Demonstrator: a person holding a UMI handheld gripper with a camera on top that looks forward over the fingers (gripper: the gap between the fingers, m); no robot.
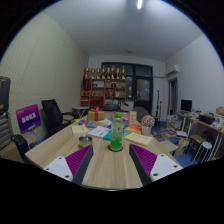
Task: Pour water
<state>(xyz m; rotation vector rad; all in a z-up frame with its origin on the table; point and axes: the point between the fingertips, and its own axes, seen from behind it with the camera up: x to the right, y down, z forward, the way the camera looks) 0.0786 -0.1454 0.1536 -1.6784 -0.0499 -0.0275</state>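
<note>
A green plastic bottle (117,133) with a label stands upright on a brown round coaster on the wooden table (105,168). It is straight ahead, a little beyond the fingertips and centred between them. My gripper (112,160) is open, the purple pads (77,160) spread wide to either side, with only bare table between them. A small dark cup (85,143) stands to the left of the bottle, beyond the left finger.
Boxes, books and small clutter (100,127) cover the far part of the table. A black office chair (50,113) stands at the left, a desk with monitors (200,125) at the right, a shelf with trophies (105,90) at the back wall.
</note>
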